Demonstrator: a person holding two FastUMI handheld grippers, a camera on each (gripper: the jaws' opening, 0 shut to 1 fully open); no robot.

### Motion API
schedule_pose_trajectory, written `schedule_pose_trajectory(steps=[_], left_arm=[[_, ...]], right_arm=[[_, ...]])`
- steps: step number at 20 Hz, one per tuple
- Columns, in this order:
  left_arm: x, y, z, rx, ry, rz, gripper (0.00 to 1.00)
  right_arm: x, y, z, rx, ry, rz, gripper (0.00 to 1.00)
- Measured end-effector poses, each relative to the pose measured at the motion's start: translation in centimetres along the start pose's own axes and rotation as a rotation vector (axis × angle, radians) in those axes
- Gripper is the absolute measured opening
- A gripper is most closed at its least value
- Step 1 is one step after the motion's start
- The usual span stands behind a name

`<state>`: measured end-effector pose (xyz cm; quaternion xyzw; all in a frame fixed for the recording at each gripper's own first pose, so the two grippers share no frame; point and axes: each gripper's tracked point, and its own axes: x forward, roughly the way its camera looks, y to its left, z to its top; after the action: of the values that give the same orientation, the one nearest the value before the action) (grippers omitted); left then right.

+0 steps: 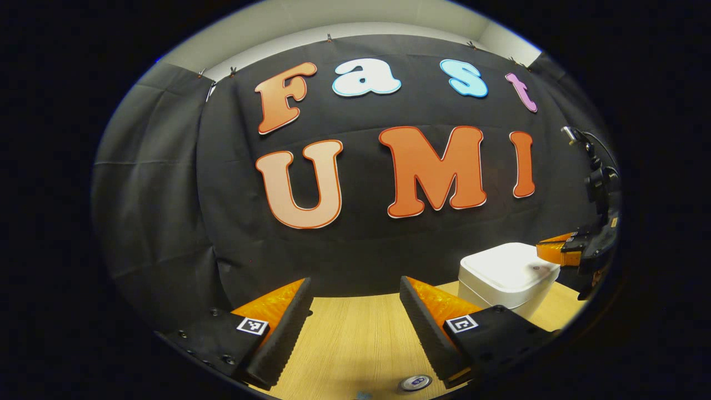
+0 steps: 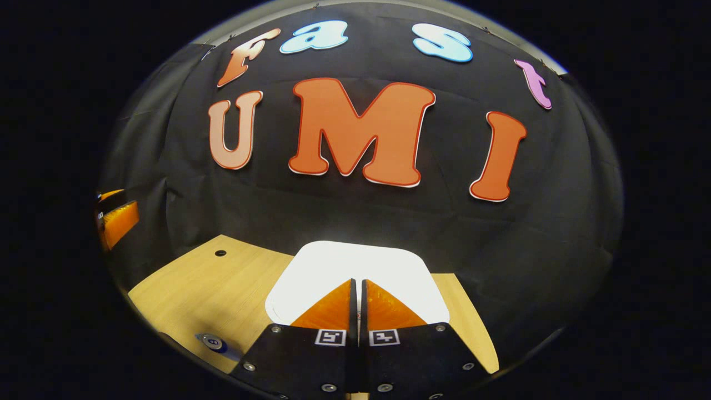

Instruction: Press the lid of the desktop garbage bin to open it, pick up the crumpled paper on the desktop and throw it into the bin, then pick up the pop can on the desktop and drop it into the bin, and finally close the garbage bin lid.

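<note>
So the right tool [image 2: 357, 286] has its two fingers pressed together with nothing between them, and it sits right over the bin [image 2: 311, 266], tips pointing across the white lid [image 2: 400, 272]. Can't tell from the right gripper view if the tips actually touch the lid or just hang above it. The lid looks flat and closed. Down to the left of that tool, near the close edge of the worktop [image 2: 194, 283], you can see the top of the pop can [image 2: 211, 341], standing upright. Further left and past it there's a small dark hole [image 2: 220, 253] in the wood.

The left tool [image 1: 355, 294] is wide open, fingers well apart, gripping nothing, hovering over bare worktop [image 1: 355, 339]. Just below and slightly right of its gap is the pop can [image 1: 415, 382] again, seen end-on. Off to its right stands the bin [image 1: 489, 291], lid [image 1: 508, 266] shut, and the right tool [image 1: 550, 248] pokes in over the lid's far side from the right edge of the left gripper view.

Crumpled paper, can't make it out anywhere clearly.
</note>
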<state>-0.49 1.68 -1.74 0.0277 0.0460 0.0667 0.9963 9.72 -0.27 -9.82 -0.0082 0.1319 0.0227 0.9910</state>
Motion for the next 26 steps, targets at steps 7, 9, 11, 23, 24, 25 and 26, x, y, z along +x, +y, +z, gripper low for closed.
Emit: schedule_pose_trajectory(steps=[7, 9, 11, 23, 24, 25, 26], left_arm=[[0.0, 0.0, -0.5, 0.014, 0.027, 0.02, 1.0], [-0.1, -0.1, -0.5, 0.017, 0.031, 0.019, 0.99], [0.0, -0.5, -0.5, 0.013, 0.029, 0.018, 1.0], [-1.2, 0.7, -0.5, 0.003, 0.017, 0.129, 1.0], [-1.1, 0.9, -0.6, 0.005, 0.014, 0.138, 1.0], [-1.0, 1.1, -0.7, 0.004, 0.016, 0.138, 1.0], [-1.2, 1.1, -0.8, -0.003, 0.018, 0.135, 1.0]], right_arm=[[0.8, 0.4, -2.1, 0.055, 0.09, 0.054, 0.01], [0.5, 0.5, -2.5, 0.096, 0.112, 0.077, 0.01], [0.3, 0.6, -2.0, 0.055, 0.082, 0.097, 0.01], [-3.2, 5.8, 5.4, -0.073, -0.23, 0.348, 0.16], [-3.8, 6.5, 5.7, -0.094, -0.256, 0.371, 0.28], [-4.1, 7.0, 6.0, -0.104, -0.275, 0.383, 0.5], [-4.6, 7.7, 6.1, -0.108, -0.282, 0.401, 0.52]])
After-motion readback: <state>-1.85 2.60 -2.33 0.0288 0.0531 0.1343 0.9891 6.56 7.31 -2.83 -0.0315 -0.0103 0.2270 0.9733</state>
